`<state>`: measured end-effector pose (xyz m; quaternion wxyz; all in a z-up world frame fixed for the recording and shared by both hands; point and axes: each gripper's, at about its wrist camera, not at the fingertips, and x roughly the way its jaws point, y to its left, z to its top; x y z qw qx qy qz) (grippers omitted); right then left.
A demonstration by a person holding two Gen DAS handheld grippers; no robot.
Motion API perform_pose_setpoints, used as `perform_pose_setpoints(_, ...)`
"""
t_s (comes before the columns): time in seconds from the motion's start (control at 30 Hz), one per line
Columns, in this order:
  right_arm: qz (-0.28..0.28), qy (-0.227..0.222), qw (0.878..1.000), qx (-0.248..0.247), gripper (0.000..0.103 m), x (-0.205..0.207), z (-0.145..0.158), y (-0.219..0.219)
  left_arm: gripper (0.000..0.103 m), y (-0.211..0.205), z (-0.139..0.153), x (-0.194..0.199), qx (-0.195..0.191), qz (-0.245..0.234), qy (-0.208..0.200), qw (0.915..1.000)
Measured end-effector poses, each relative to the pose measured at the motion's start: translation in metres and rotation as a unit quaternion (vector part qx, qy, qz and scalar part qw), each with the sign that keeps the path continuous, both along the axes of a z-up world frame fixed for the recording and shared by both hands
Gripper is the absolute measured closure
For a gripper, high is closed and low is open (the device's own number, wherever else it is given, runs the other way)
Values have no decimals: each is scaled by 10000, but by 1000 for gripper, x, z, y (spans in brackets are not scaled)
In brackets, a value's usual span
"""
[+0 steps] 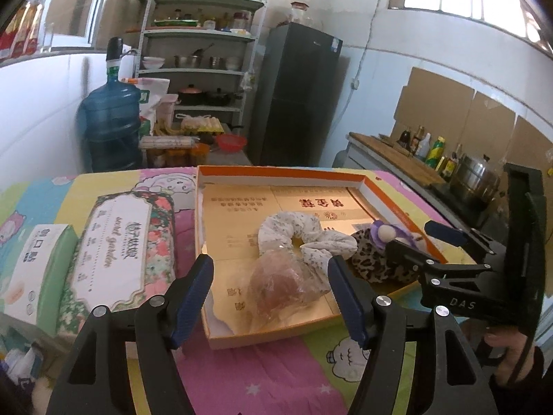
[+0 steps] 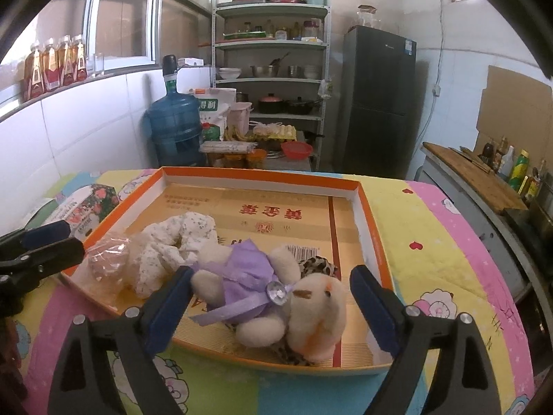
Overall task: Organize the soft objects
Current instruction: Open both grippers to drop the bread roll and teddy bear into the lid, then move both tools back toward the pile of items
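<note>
A: How wide is the left gripper [image 1: 271, 299]?

B: Spread wide, holding nothing, above the clear plastic bag with a pinkish lump [image 1: 281, 285] in the shallow orange-rimmed cardboard tray [image 1: 293, 332].

A: And the right gripper [image 2: 271, 306]?

B: Also spread apart, empty, flanking the cream plush bear in a purple dress [image 2: 273, 299]. The bear lies on a leopard-print fabric piece [image 2: 316, 264], beside the white floral scrunchie [image 2: 172, 245].

Blue water jug [image 2: 176, 128] stands against the white tiled wall, left of a metal shelf rack [image 2: 273, 55] loaded with pots and bowls. Dark fridge [image 2: 376, 100] right of the rack. Condiment bottles [image 2: 515, 169] line the side counter. Two tissue packs [image 1: 114, 242] lie on the table's cartoon-print cloth [image 2: 425, 242].
</note>
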<state>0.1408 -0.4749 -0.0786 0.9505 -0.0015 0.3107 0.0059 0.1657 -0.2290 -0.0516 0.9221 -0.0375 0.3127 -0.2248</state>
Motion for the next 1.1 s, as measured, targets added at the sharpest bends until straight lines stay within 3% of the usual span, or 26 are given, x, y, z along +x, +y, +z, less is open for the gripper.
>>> perform_pose_setpoints(0.57,153,-462,9987,147,12,-34,38,22,33,41,22,-33,-204,128,-271,9993)
perform_pose_setpoints(1.1,547,-631,9958,385,12,-72,52,79,33,102,35,-77,-107,477,-578,9971)
